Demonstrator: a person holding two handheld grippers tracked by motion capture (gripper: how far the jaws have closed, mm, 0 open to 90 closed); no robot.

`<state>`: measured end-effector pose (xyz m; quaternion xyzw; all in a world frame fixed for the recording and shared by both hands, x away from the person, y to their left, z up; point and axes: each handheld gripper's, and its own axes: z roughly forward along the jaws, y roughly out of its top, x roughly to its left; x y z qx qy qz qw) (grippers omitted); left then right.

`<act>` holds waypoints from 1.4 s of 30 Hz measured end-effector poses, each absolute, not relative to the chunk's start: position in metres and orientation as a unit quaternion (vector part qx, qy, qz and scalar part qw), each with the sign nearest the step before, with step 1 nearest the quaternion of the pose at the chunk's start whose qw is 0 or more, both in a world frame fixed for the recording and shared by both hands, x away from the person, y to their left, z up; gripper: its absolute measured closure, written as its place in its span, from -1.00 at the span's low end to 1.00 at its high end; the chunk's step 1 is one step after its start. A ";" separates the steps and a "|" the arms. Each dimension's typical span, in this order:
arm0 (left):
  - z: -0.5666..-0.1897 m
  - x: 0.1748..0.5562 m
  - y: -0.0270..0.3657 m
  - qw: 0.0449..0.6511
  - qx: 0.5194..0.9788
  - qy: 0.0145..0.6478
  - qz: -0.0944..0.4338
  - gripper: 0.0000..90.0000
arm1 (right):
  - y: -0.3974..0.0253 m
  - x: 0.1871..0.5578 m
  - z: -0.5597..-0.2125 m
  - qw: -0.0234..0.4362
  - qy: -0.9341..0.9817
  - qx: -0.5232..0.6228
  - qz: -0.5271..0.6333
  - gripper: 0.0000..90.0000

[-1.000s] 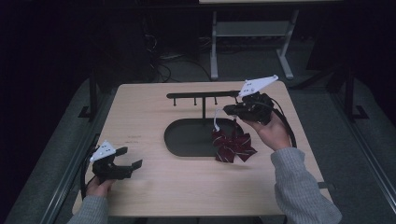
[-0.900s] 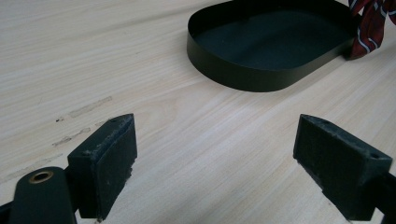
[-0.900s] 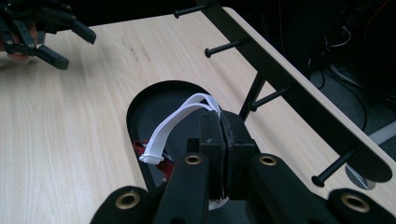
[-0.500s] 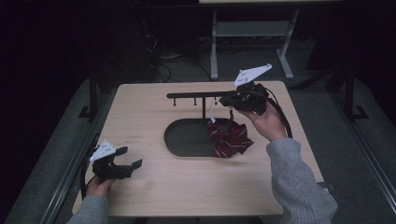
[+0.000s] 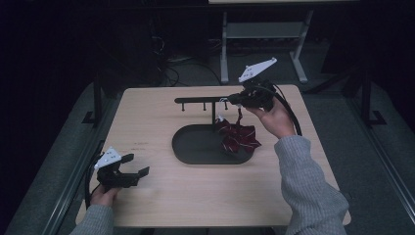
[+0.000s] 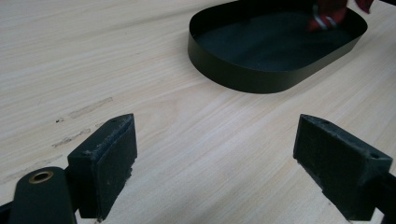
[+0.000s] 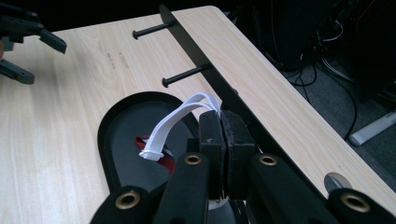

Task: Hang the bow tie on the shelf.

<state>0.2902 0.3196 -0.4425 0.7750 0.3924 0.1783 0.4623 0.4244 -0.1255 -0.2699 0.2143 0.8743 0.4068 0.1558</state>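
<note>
Above the black oval tray (image 5: 195,147): right gripper (image 5: 234,99), jaws clamped on white loop (image 7: 180,114) of dark red striped bow (image 5: 239,137) hanging beside peg rack (image 5: 203,100); left gripper (image 5: 139,172), jaws wide apart, empty, near table (image 5: 161,205) front edge.

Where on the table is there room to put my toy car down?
Bare wood lies between the left gripper and the black tray, along the near edge of the table, and in the far left corner before the peg rack. It is crowded at the tray's right end, where the right gripper holds the red bow by its white loop.
</note>
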 end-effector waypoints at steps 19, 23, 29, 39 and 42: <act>-0.442 0.289 0.319 0.465 0.773 0.394 0.176 -0.71 | -0.126 0.447 -0.293 0.148 0.876 0.251 0.385 0.95; -0.442 0.289 0.318 0.467 0.773 0.392 0.175 -0.71 | -0.127 0.448 -0.298 0.147 0.878 0.252 0.379 0.94; -0.441 0.289 0.317 0.466 0.775 0.389 0.176 -0.71 | -0.130 0.448 -0.298 0.146 0.878 0.256 0.376 0.93; -0.441 0.289 0.317 0.466 0.774 0.391 0.175 -0.71 | -0.129 0.449 -0.302 0.140 0.880 0.258 0.374 0.86; -0.442 0.290 0.317 0.465 0.775 0.390 0.175 -0.71 | -0.131 0.448 -0.301 0.136 0.878 0.259 0.379 0.86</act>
